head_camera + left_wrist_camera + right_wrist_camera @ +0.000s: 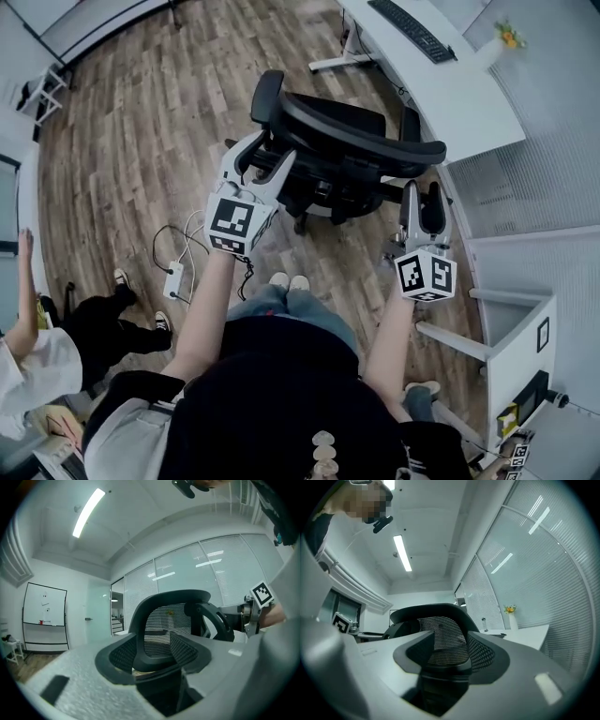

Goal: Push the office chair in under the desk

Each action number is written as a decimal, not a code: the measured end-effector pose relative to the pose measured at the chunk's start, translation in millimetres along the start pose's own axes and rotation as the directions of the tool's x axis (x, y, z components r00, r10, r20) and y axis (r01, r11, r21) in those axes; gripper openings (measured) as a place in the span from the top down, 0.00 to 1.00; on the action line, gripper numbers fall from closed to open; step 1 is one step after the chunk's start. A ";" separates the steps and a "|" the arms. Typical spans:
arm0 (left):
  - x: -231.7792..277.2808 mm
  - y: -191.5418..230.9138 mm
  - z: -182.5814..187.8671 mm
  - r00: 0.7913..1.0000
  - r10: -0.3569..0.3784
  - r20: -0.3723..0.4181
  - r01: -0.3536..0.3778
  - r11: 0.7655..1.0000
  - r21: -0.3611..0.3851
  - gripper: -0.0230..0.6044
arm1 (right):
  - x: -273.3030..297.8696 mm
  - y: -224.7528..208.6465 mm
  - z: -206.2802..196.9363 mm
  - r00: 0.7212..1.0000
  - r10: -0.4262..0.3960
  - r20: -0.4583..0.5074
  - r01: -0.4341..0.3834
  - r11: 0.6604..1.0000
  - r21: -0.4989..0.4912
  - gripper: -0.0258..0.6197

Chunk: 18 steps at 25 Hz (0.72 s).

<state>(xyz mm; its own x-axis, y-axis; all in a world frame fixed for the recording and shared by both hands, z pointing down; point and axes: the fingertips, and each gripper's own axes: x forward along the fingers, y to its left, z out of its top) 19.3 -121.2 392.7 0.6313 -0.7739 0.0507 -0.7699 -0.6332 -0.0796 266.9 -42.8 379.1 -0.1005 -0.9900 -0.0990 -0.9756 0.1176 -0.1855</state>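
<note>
Head view, chair: The office chair stands on the wood floor with its backrest toward the person, near the white desk at upper right and not under it.
Head view, grippers: 2 in frame. The left gripper is by the backrest's left side and the right gripper is near its right end.
Left gripper view, jaws: Spread wide and clamping nothing, with the chair's mesh backrest showing through the gap beyond them.
Right gripper view, jaws: Apart and gripping nothing, with the backrest straight ahead and the desk and a flower vase to its right.
</note>
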 end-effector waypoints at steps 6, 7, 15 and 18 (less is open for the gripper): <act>-2.6 -10.1 -3.6 0.990 -0.110 -0.090 0.118 0.989 0.092 0.59 | 0.6 9.8 -8.6 0.966 0.189 -0.177 -0.219 0.961 -0.168 0.63; -2.8 -13.2 -5.0 0.982 -0.144 -0.120 0.157 0.981 0.112 0.57 | -0.4 13.0 -12.0 0.947 0.225 -0.228 -0.274 0.938 -0.211 0.63; -5.7 -39.0 -31.0 0.858 -0.285 -0.427 0.458 0.802 0.385 0.54 | -14.9 26.8 -53.8 0.703 0.293 -0.649 -0.662 0.602 -0.446 0.61; -6.6 -49.9 -53.3 0.785 -0.257 -0.563 0.568 0.663 0.488 0.57 | -14.0 24.3 -75.4 0.610 0.236 -0.756 -0.756 0.460 -0.466 0.61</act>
<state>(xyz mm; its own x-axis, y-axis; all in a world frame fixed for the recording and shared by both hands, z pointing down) 48.6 -85.1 449.4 0.6408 -0.4511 0.6211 -0.1062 -0.8535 -0.5102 229.9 -32.0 449.7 -0.4392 -0.6351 0.6354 -0.4634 0.7661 0.4454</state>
